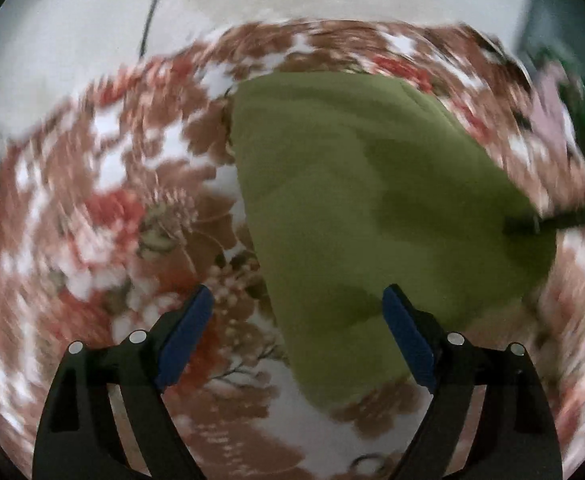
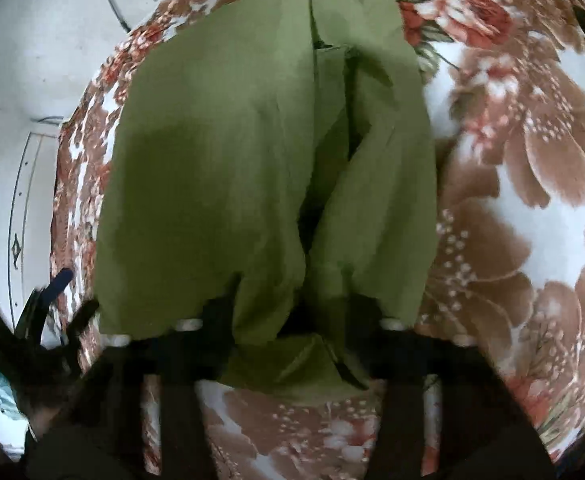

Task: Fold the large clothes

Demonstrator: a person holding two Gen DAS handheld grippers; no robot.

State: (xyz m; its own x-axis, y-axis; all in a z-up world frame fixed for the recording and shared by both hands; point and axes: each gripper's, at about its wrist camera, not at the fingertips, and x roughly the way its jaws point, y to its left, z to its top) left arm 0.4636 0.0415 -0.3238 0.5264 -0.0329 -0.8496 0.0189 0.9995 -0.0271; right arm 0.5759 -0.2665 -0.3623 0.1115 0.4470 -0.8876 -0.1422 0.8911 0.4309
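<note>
An olive-green garment (image 1: 372, 208) lies on a floral bedspread (image 1: 112, 208), folded into a long shape. My left gripper (image 1: 297, 312) is open and empty, hovering above the garment's near left edge; its blue pads (image 1: 188, 340) stand wide apart. In the right wrist view the same garment (image 2: 232, 160) stretches away from me, with a lengthwise fold down its middle. My right gripper (image 2: 292, 320) is shut on the garment's near edge, and the cloth drapes over and hides the fingertips. The left gripper (image 2: 52, 292) shows at the far left of that view.
The bedspread (image 2: 512, 200) has brown and red flowers on white. A pale floor (image 1: 72, 40) with a dark cable (image 1: 150, 20) lies beyond the bed's far edge. White furniture (image 2: 12, 160) stands to the left of the bed.
</note>
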